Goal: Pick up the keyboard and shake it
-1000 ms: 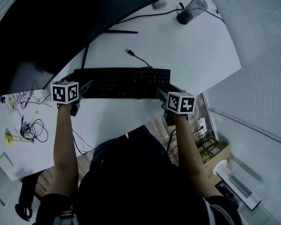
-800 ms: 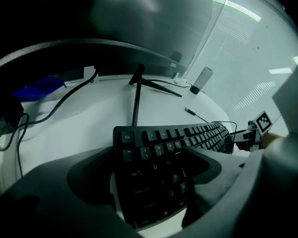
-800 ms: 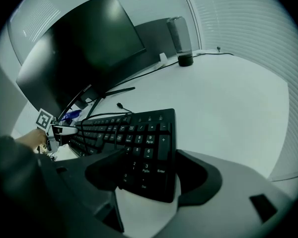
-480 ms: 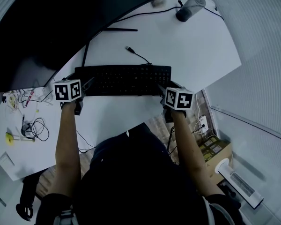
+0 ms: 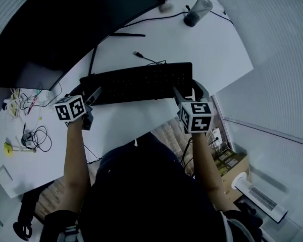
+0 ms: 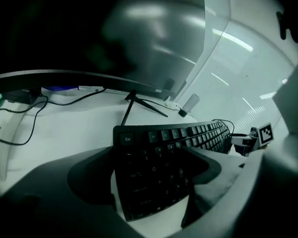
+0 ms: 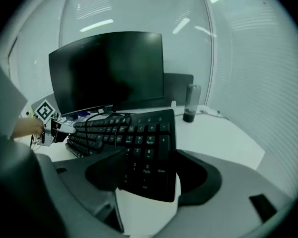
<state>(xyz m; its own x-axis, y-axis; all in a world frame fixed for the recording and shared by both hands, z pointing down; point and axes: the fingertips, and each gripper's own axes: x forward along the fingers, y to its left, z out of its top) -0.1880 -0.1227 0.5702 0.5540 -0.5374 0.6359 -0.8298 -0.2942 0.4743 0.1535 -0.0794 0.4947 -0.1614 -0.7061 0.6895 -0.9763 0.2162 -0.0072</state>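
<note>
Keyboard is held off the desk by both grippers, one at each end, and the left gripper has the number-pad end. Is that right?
Not quite. The left gripper has the keyboard by its Esc key end, as the left gripper view shows. The number pad sits in the right gripper. The rest stands.

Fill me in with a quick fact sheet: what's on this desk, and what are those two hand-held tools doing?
Setting: white desk, dark monitor
Main item: black keyboard
Left tool: shut on keyboard's Esc end
Right tool: shut on its number-pad end
Also there: dark cylindrical container, tangled cables
</note>
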